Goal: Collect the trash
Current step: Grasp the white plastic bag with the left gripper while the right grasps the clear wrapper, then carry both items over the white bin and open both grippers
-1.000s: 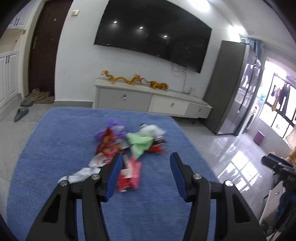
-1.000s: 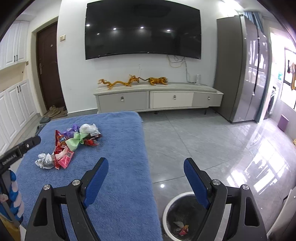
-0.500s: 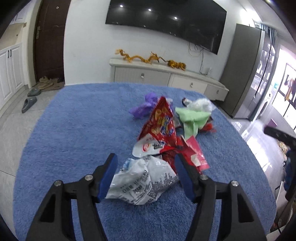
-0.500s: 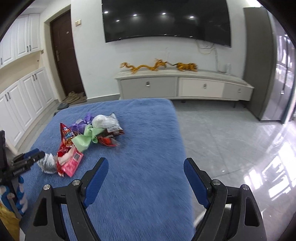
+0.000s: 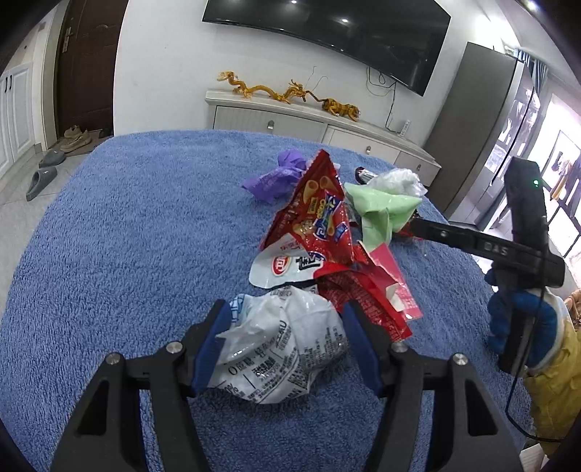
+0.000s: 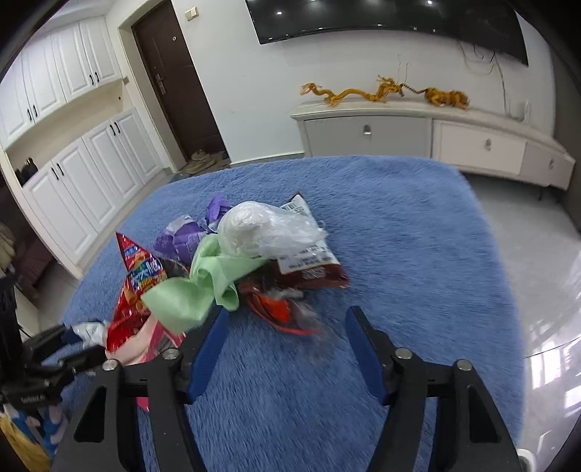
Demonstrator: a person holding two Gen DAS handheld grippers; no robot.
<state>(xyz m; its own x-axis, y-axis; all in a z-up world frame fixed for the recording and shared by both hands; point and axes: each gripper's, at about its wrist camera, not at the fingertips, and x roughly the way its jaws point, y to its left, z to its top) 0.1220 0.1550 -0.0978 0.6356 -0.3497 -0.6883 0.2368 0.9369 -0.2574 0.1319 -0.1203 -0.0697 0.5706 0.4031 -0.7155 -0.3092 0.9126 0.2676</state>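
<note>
L tongs (image 5: 287, 326) straddle crumpled white wrapper (image 5: 279, 352), not clamped; R tongs (image 6: 287, 326) spread wide.

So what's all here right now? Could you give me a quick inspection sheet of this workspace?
Surface: fluffy blue rug.
Job's things: crumpled white wrapper, red snack bag, green bag, purple wrapper, clear plastic bag.
Clutter: nothing seen.
Grippers: left gripper open around the white wrapper; right gripper open, empty.
Cables: black lead at the gloved hand.
Surroundings: TV, cabinet, gold dragons.
</note>
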